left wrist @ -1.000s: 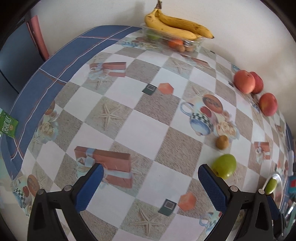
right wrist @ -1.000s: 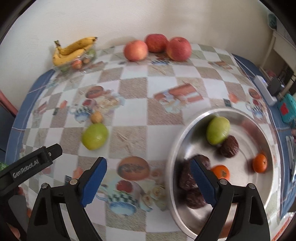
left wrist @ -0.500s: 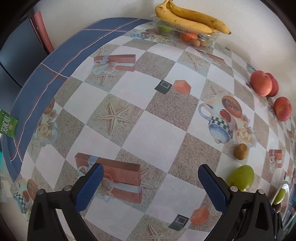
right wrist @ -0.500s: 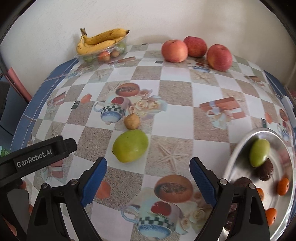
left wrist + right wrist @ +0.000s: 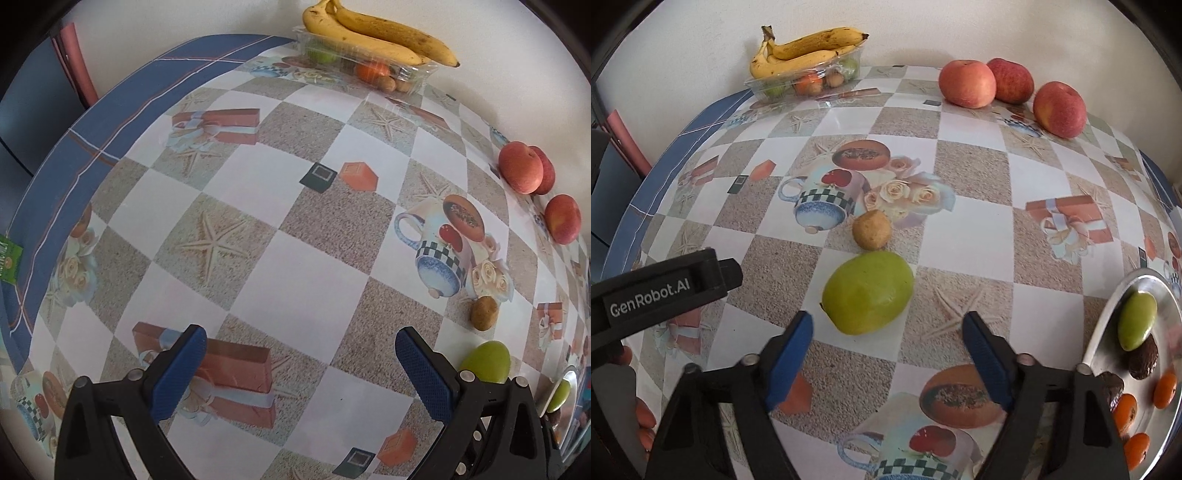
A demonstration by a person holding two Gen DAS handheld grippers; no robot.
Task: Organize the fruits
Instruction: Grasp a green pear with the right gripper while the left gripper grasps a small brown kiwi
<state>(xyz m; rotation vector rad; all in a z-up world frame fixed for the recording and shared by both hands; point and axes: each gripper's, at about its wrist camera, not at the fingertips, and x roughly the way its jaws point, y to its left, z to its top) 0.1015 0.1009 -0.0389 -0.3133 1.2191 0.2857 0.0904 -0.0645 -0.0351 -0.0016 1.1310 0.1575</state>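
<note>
A green mango [image 5: 867, 292] lies on the patterned tablecloth, with a small brown kiwi [image 5: 871, 229] just behind it. My right gripper [image 5: 888, 332] is open and empty, its fingers just short of the mango on either side. The mango [image 5: 485, 361] and kiwi [image 5: 484, 313] also show at the right of the left wrist view. My left gripper [image 5: 301, 350] is open and empty over bare cloth. A steel plate [image 5: 1108, 325] at the right holds a second green mango [image 5: 1137, 319], dark fruits and several tangerines.
Three red apples [image 5: 967, 84] stand along the far wall. A clear plastic tray [image 5: 809, 79] with bananas on top and small fruits inside sits at the back left. The table's blue border [image 5: 110, 122] and edge run along the left. The left gripper's body [image 5: 661, 288] shows at left.
My right gripper has swung left from over the steel plate and closed in on the green mango. My left gripper has drifted forward and left across the cloth. Both stay open.
</note>
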